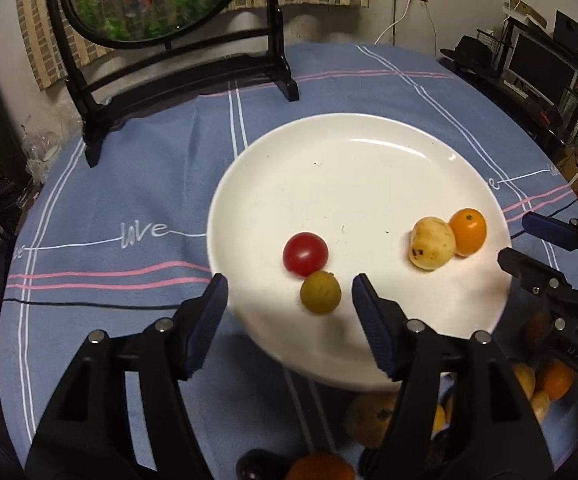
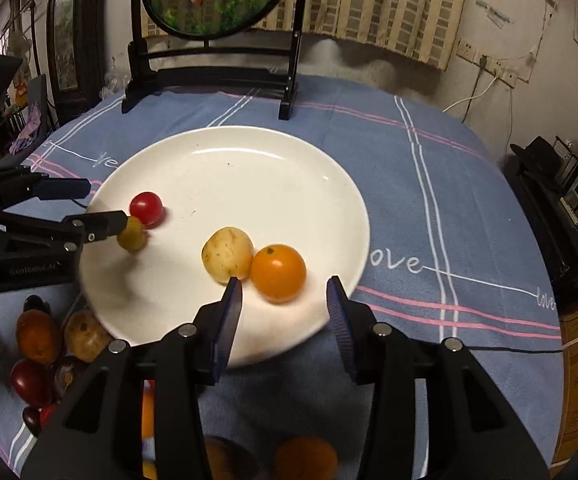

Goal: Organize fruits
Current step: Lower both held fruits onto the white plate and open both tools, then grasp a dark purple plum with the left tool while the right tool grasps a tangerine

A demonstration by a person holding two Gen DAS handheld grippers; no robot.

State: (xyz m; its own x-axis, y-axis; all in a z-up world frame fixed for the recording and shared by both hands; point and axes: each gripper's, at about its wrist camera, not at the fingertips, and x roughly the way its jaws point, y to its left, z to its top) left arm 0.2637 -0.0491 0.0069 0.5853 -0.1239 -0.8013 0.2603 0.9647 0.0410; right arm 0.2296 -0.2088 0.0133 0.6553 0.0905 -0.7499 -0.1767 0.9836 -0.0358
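Glossy round white plate (image 1: 353, 152) with four small smooth fruits; left gripper (image 1: 289, 284) and right gripper (image 2: 285, 286) spread, ribbed blue pads.

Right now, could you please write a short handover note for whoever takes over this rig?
Left gripper: open, empty, jaws either side of the olive-green fruit, not touching it.
Right gripper: open, empty, just in front of the orange.
On the white plate: red tomato against the olive-green fruit; pale yellow fruit against the orange.
Left: a pile of unsorted fruit lies on the blue tablecloth beside the plate's near edge.
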